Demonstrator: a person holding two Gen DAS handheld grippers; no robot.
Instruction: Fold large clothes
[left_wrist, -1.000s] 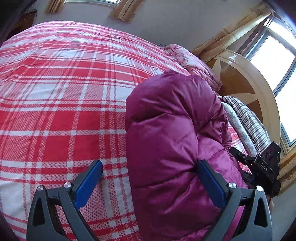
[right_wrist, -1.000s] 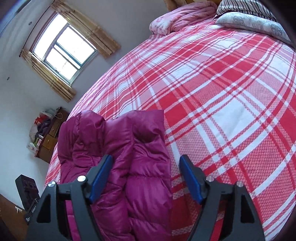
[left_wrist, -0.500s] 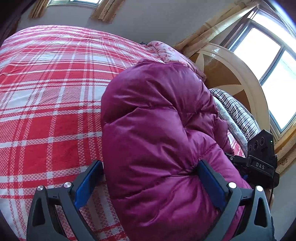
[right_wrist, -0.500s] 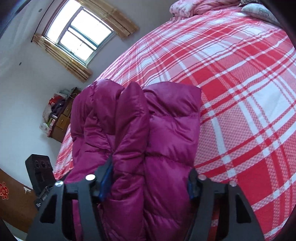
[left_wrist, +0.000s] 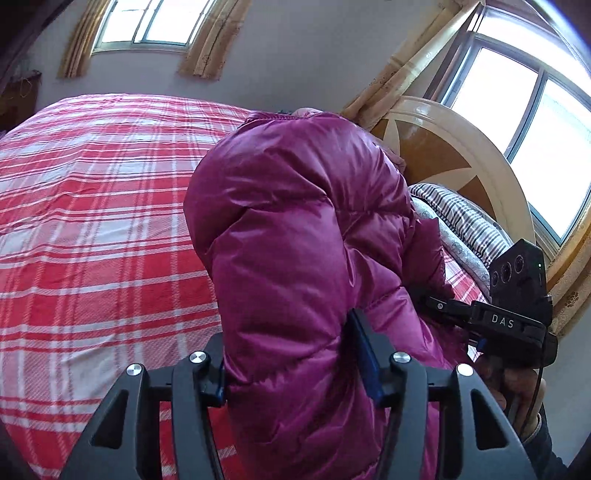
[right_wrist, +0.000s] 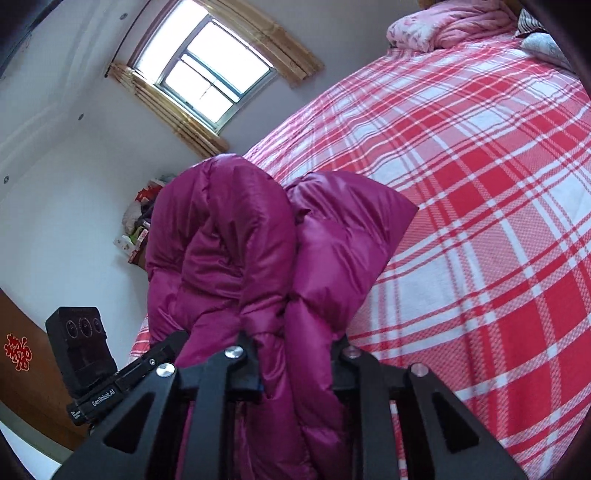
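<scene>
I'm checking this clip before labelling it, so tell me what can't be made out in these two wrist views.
- Left wrist view: the left gripper is closing on the magenta puffer jacket; the jacket covers its left pad.
- Right wrist view: the right gripper is closing too, its pads buried in jacket folds.
- Both views: the jacket's lower part is cut off by the bottom edge.
- Left wrist view: the jacket hides most of the pink quilt.
</scene>
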